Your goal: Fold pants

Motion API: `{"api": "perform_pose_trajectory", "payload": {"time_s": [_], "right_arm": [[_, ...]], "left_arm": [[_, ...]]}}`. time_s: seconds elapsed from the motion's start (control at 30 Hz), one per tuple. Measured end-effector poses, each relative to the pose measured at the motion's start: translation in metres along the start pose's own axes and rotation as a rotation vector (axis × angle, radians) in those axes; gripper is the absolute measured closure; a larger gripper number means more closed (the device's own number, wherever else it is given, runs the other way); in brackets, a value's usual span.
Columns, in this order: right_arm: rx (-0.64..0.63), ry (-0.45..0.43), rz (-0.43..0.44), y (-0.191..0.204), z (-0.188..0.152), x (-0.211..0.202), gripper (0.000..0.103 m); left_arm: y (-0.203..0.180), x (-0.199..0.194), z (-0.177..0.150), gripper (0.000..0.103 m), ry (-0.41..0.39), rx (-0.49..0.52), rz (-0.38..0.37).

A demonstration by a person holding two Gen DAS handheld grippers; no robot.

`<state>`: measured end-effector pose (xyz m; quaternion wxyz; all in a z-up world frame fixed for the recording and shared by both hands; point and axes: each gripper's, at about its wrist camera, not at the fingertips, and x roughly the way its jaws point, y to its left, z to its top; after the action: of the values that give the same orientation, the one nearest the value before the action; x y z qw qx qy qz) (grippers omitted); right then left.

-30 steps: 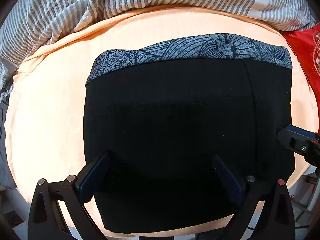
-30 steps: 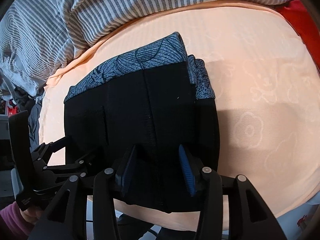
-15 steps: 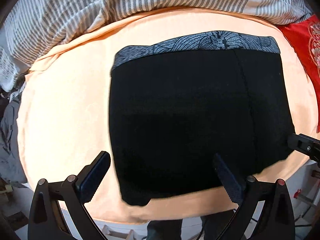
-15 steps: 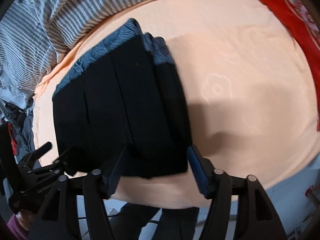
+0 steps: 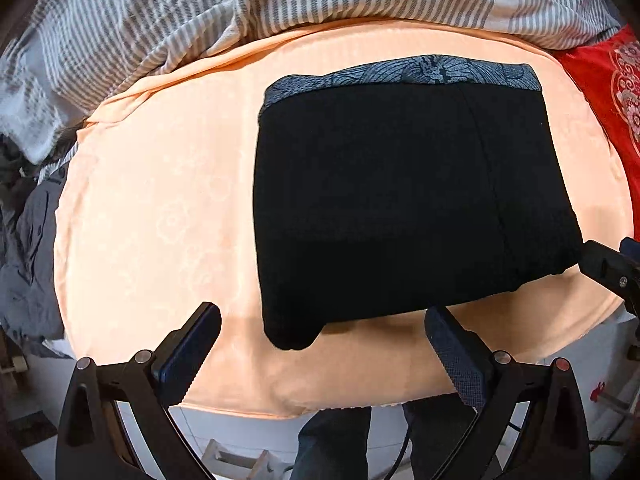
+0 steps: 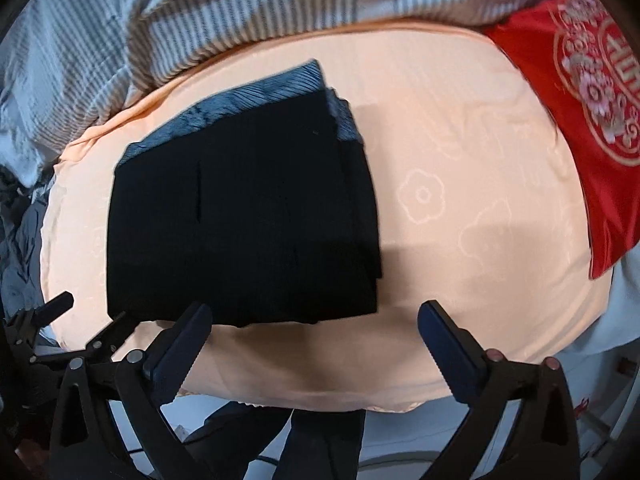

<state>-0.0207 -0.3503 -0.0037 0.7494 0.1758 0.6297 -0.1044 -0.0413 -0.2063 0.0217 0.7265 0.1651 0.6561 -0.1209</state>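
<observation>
Only right view shows the pants' [image 6: 240, 220] stacked side edges.

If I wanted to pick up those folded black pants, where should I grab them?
Probably by the near folded edge of the folded black pants with the grey patterned waistband. It lies closest to you, thick and straight, on the peach bedsheet. Come from above and in front, one open claw at each near corner, and pinch all layers together.

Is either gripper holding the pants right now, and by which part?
Nothing is held. The left gripper is open and clear of the folded black pants; the right gripper is opening with nothing between its jaws.
</observation>
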Motion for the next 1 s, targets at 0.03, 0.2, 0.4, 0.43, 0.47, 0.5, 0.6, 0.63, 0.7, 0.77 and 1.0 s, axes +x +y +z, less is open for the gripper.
{"api": "perform_pose_trajectory", "payload": {"time_s": [0.03,0.2,0.4,0.43,0.47,0.5,0.6,0.63,0.7,0.77,1.0], "right_arm": [[-0.007,-0.003,-0.006,0.003,0.0,-0.001,0.0],[-0.026,-0.006,-0.022,0.011,-0.001,0.0,0.0],[-0.037,0.001,-0.009,0.018,-0.003,-0.003,0.0],[-0.036,0.004,-0.004,0.018,-0.002,-0.003,0.0],[-0.035,0.003,-0.004,0.019,-0.002,-0.003,0.0],[-0.034,0.002,-0.006,0.019,-0.003,-0.003,0.0],[-0.028,0.003,-0.004,0.018,-0.003,-0.002,0.0],[-0.027,0.006,-0.003,0.018,-0.002,-0.002,0.0],[-0.026,0.007,-0.006,0.018,-0.003,-0.001,0.0],[-0.023,0.007,-0.008,0.018,-0.003,-0.001,0.0],[-0.019,0.009,-0.006,0.017,-0.005,0.0,0.0]], "left_arm": [[0.0,0.001,-0.001,0.001,0.001,-0.009,-0.001],[0.003,0.006,0.004,0.001,-0.001,-0.045,0.002],[0.001,0.005,0.002,0.001,-0.003,-0.038,0.006],[0.001,0.005,0.002,0.001,-0.002,-0.036,0.003],[0.001,0.006,0.002,0.001,0.0,-0.034,0.001],[0.001,0.007,0.003,0.001,0.001,-0.031,0.0],[-0.001,0.007,0.003,0.001,0.003,-0.024,-0.001],[-0.001,0.007,0.003,0.001,0.004,-0.024,-0.003],[-0.003,0.007,0.002,0.001,0.004,-0.027,-0.003],[-0.004,0.007,0.002,0.001,0.004,-0.027,-0.002],[-0.007,0.006,0.002,0.001,0.001,-0.03,-0.002]]}}
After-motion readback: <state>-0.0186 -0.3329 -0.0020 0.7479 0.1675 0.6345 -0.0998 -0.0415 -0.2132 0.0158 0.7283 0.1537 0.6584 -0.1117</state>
